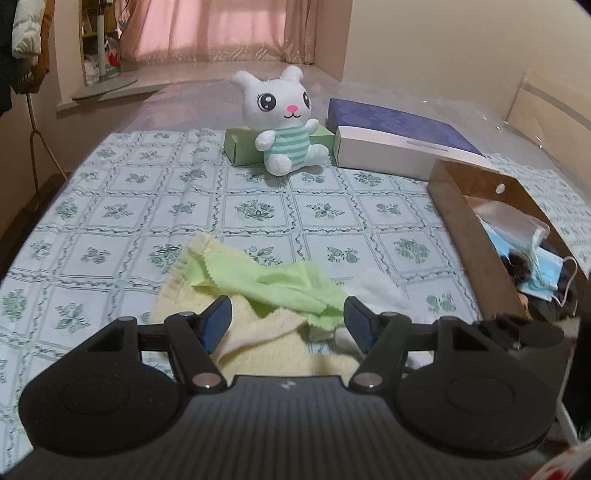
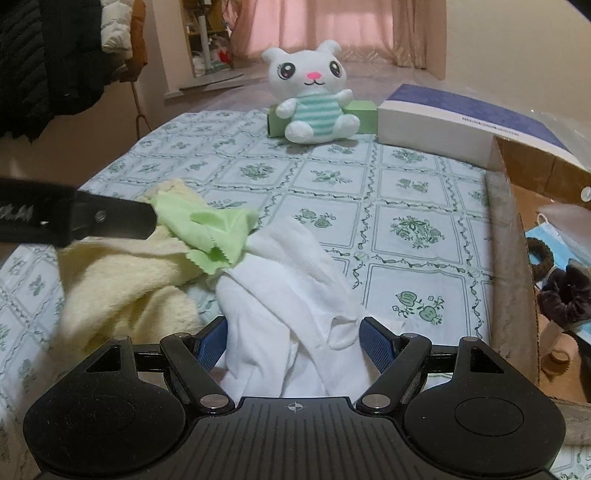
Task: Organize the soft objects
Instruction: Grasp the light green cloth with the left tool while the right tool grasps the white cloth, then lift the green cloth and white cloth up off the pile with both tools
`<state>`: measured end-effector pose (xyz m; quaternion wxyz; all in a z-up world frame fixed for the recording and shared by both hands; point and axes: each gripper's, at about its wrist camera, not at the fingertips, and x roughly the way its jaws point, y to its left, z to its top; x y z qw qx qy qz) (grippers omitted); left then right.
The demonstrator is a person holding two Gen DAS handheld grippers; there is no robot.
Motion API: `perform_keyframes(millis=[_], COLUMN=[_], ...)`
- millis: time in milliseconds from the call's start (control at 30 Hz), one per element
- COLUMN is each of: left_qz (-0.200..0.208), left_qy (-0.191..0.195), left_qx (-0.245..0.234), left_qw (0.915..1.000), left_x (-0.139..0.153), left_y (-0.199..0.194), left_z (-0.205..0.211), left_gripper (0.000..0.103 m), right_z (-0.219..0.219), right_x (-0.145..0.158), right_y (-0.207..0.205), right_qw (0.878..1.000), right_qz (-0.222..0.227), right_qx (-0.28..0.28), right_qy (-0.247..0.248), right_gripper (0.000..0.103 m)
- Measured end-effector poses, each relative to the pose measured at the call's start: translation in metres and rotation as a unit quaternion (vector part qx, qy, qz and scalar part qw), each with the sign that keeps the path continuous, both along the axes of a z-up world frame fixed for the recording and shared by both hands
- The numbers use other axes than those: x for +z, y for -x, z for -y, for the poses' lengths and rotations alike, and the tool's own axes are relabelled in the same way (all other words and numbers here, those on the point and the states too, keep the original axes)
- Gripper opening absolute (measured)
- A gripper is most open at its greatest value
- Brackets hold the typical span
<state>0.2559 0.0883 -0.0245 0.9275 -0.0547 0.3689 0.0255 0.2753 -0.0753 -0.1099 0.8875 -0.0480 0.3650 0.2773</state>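
Both grippers spread wide: left gripper (image 1: 288, 317) over green cloth (image 1: 291, 288), right gripper (image 2: 293, 338) straddling white cloth (image 2: 288, 295), likely box-bound (image 2: 511, 258).

yellow towel (image 1: 280, 343): near end hidden behind the gripper | green box (image 1: 240, 146): middle hidden by bunny (image 1: 284, 122) | cardboard box (image 2: 517, 258): cut off at right edge

Pink curtains (image 1: 236, 31) cover a wide window at the far end, daylight glowing softly through them; cream walls (image 1: 443, 48) rise on the right; a glossy pale floor (image 1: 207, 74) runs toward the window; dark and white coats (image 2: 55, 55) hang at the left; shelves (image 2: 207, 40) stand in a far alcove.
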Motion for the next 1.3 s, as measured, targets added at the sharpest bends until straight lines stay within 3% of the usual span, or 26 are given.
perform_keyframes(millis=[100, 200, 533, 633, 700, 800, 967, 1300], left_qz=[-0.006, -0.017, -0.066, -0.069, -0.07, -0.063, -0.035, 0.012], left_qy=[0.019, 0.041, 0.088, 0.096, 0.096, 0.092, 0.063, 0.034], left_qx=[0.002, 0.005, 0.04, 0.044, 0.044, 0.035, 0.011, -0.063], left_qw=[0.9998, 0.999, 0.9931, 0.992, 0.9919, 0.9931, 0.9974, 0.9974], left_x=[-0.006, -0.014, -0.045, -0.051, -0.053, -0.05, -0.032, 0.014], left_y=[-0.013, -0.027, -0.063, -0.067, -0.067, -0.062, -0.046, 0.028], left_z=[-0.001, -0.003, -0.01, -0.011, -0.01, -0.009, 0.002, 0.041], left_gripper=[0.065, 0.065, 0.063, 0.045, 0.024, 0.01, 0.004, 0.004], right_z=[0.002, 0.007, 0.021, 0.022, 0.023, 0.028, 0.042, 0.083], right_x=[-0.004, -0.006, -0.007, -0.007, -0.007, -0.004, 0.007, 0.05], right_y=[-0.007, -0.011, -0.023, -0.022, -0.022, -0.021, -0.015, 0.027], right_qw=[1.0, 1.0, 0.998, 0.998, 0.998, 0.998, 0.996, 0.99], right_qz=[-0.001, 0.001, -0.014, -0.013, -0.012, -0.012, -0.003, 0.014], right_qx=[-0.009, -0.017, -0.041, -0.042, -0.043, -0.05, -0.068, -0.087], right_qy=[-0.001, -0.007, -0.035, -0.037, -0.038, -0.041, -0.065, -0.108], right_gripper=[0.077, 0.057, 0.054, 0.05, 0.04, 0.028, 0.02, 0.02])
